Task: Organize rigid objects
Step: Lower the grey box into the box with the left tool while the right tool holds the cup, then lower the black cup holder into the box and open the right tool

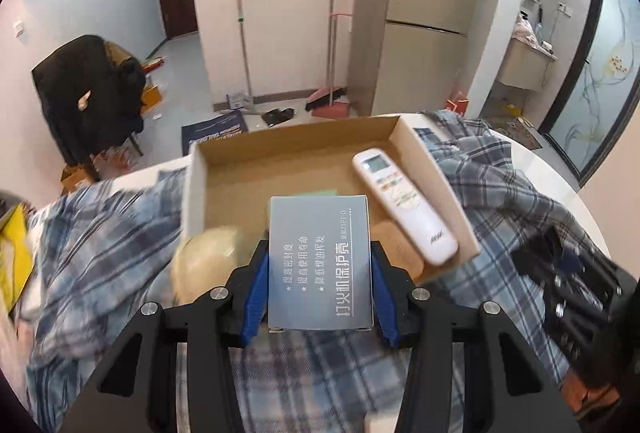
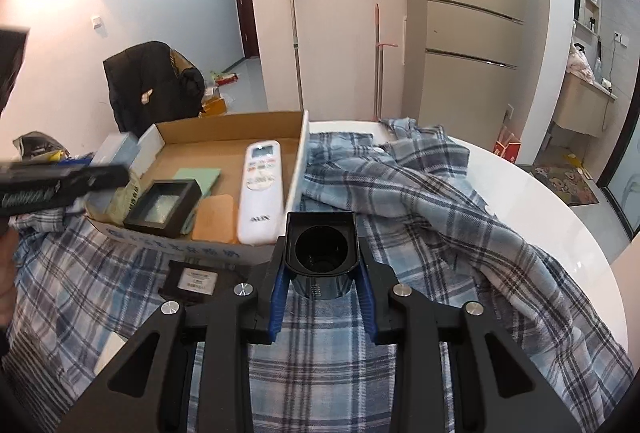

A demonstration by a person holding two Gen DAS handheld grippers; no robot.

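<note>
The left gripper [image 1: 320, 265] was clamped on a grey-blue printed box [image 1: 319, 261], its 2 blue pads [image 1: 256, 297] pressed flat against the box's long sides, and the box was held above the near end of an open cardboard box [image 1: 296, 149]. In that cardboard box a white remote control [image 1: 404, 205] lay along the right wall, screen end away from the camera, with a tan pad [image 1: 400, 249] just beside its near end and a sliver of a pale green card [image 1: 316, 193] showing past the held box's far edge. A blurred yellowish rounded thing [image 1: 208, 257] sat at the box's near left corner; what it was could not be told. The right gripper [image 2: 322, 269] gripped a black container [image 2: 320, 249] with a squared rim and a round hollow, its jaws closed against the sides, held low over a blue plaid cloth [image 2: 400, 213] that covered a white round table [image 2: 560, 201]. From the right wrist view, a small black square case [image 2: 162, 207] rested in the cardboard box near the front wall, left of the tan pad, and a flat black item with a white label [image 2: 192, 281] lay on the cloth just outside the box's front. The left gripper appeared there at the left edge, blurred, over the box's left end.
</note>
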